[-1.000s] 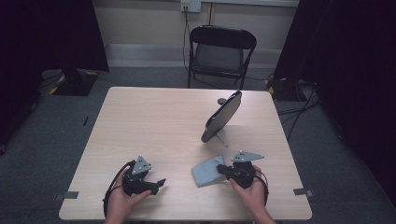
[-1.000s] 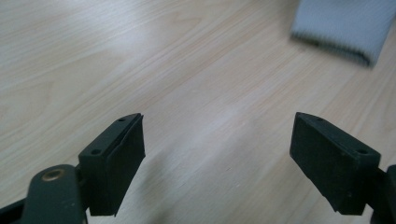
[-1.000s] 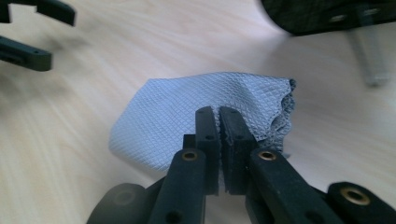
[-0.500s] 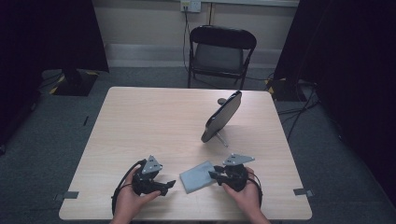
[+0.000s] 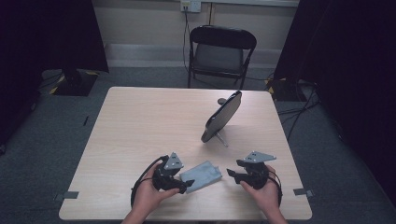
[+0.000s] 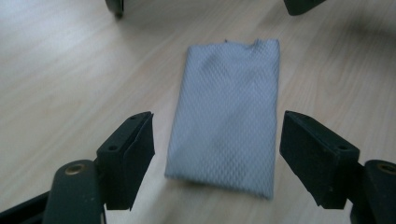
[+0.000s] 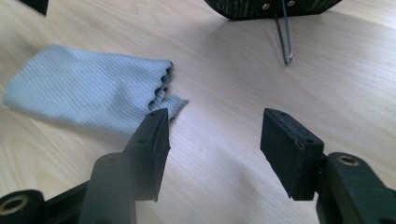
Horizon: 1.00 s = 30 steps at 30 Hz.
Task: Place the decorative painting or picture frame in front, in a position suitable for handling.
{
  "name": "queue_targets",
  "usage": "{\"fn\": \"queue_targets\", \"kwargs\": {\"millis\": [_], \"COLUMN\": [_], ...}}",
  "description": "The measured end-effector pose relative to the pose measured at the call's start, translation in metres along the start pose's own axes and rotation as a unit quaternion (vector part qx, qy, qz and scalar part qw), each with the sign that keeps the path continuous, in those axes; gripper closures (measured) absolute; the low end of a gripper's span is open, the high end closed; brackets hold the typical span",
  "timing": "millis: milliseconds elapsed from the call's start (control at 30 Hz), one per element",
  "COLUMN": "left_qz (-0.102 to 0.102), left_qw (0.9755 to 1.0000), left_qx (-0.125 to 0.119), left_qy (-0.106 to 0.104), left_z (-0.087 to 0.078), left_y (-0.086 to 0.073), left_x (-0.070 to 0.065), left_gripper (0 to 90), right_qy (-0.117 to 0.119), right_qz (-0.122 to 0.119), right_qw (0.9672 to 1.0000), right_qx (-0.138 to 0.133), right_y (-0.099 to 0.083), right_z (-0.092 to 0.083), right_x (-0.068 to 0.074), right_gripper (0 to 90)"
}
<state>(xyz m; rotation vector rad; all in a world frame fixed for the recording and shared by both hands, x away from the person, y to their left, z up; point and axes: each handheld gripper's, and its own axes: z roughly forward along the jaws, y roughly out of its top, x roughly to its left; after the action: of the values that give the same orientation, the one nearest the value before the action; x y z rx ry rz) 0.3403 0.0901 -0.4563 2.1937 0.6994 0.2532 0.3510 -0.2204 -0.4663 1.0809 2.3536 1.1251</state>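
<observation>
A folded grey cloth [image 5: 201,174] lies flat near the table's front edge, between my two grippers. My left gripper [image 5: 189,185] points at its left end. In the left gripper view the cloth [image 6: 229,112] has its near end between the jaws of the left gripper [image 6: 217,158]. These jaws have just been closing a little, but the pads stand clear of the fabric. My right gripper [image 5: 229,173] sits just right of the cloth. Its jaws have just been opening, and in the right gripper view nothing lies between the jaws of the right gripper [image 7: 215,149]. The cloth [image 7: 88,91] lies to their left.
A dark oval mirror [image 5: 223,116] leans on a wire stand [image 7: 286,39] behind the cloth, right of centre. A black folding chair [image 5: 222,51] stands beyond the table's far edge. The pale wood table [image 5: 140,121] is bare on its left and far parts.
The right gripper pushed the cloth a little leftward, opened off it and drew back to the right. The left gripper moved right until its jaws came around the cloth's end.
</observation>
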Motion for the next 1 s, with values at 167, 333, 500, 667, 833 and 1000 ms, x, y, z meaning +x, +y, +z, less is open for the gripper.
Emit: {"fn": "queue_targets", "kwargs": {"millis": [167, 333, 500, 667, 833, 1000], "left_qz": [0.004, 0.016, 0.062, 0.061, 0.066, 0.074], "left_qw": [0.9998, 0.9996, 0.9971, 0.9961, 0.9954, 0.9948], "left_qx": [0.001, 0.017, 0.044, 0.064, 0.068, 0.067], "left_qy": [-0.019, -0.018, 0.004, -0.003, -0.013, -0.019], "left_z": [0.013, 0.022, 0.027, 0.032, 0.032, 0.030], "left_y": [0.006, 0.003, -0.001, -0.008, -0.005, -0.006], "left_x": [-0.004, -0.009, -0.008, -0.012, -0.016, -0.018], "left_gripper": [27.6, 28.8, 31.3, 36.8, 51.9, 62.8], "right_qy": [-0.015, -0.025, -0.028, -0.027, -0.029, -0.032], "right_qz": [0.000, -0.009, -0.015, -0.015, -0.018, -0.010], "right_qw": [0.9999, 0.9996, 0.9995, 0.9995, 0.9994, 0.9994], "right_qx": [0.000, -0.002, 0.003, -0.003, 0.002, 0.006], "right_y": [0.000, 0.003, 0.009, 0.011, 0.009, 0.003], "right_z": [-0.002, -0.002, 0.002, 0.004, 0.008, 0.008], "right_x": [-0.004, -0.005, -0.004, -0.004, -0.002, -0.004], "right_gripper": [40.2, 39.5, 38.5, 38.1, 37.7, 37.7]}}
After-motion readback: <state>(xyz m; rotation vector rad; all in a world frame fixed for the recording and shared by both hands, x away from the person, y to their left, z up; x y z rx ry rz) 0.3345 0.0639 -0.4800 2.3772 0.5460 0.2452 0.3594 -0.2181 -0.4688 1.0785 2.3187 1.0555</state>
